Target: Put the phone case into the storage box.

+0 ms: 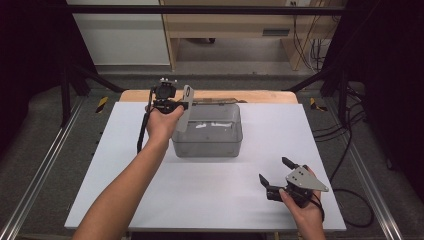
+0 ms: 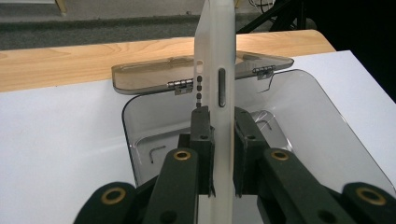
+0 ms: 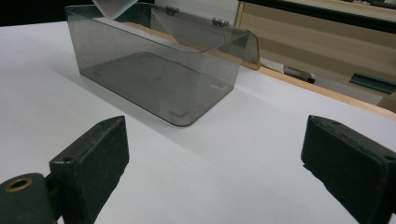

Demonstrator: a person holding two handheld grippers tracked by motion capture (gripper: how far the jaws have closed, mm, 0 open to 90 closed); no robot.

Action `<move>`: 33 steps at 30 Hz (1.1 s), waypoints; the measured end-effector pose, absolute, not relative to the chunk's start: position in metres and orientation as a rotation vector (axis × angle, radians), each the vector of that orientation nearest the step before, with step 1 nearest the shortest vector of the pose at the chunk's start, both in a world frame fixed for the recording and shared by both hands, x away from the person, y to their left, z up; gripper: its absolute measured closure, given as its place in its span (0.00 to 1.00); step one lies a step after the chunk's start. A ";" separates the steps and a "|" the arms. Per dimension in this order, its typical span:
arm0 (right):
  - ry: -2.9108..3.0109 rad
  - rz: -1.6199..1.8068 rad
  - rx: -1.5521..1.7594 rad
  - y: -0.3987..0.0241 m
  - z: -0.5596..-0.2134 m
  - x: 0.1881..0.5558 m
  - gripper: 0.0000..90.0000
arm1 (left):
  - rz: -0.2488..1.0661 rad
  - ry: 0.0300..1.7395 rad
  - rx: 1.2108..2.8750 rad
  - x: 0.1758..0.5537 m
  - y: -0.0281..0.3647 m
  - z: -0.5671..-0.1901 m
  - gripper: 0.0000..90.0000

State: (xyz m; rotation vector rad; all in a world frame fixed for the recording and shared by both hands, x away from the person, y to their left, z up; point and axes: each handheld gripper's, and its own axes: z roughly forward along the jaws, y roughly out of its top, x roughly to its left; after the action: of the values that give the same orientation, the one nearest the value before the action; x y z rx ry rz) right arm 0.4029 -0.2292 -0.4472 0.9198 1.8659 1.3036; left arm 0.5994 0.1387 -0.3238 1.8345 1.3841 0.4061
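Nearest the high camera, the person's left forearm reaches up the white desk (image 1: 125, 165) to the left hand-held gripper (image 1: 167, 97), whose jaws are clamped on a thin, translucent white phone case (image 2: 215, 70). The case stands on edge, upright between the pads, just above the left rim of the smoke-grey clear plastic box (image 1: 207, 131); judging by that pose, it is held edge-down so that it can slide into the box without catching the walls. Along its narrow side the case shows a row of small round holes and one long slot, cut-outs for a speaker and a button, and its frosted plastic lets light through. The box sits near the far middle of the desk, its hinged lid (image 2: 154, 77) thrown back on two small metal hinges, which leaves the mouth free; a small bent metal key seems to lie on its floor. Farther right, well apart from the box, the right hand-held gripper (image 1: 276, 172) rests low over bare desk with its jaws spread wide and nothing between them, probably waiting to close the lid.
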 end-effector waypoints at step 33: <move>1.877 1.312 0.919 -0.227 -0.448 0.403 0.09 | 0.359 1.451 1.811 0.599 0.138 -0.345 0.90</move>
State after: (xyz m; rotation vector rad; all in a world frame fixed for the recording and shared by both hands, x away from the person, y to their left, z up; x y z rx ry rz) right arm 0.4026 -0.2273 -0.4480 0.9189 1.8773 1.3118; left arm 0.5992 0.1380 -0.3452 1.8109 1.4512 0.3590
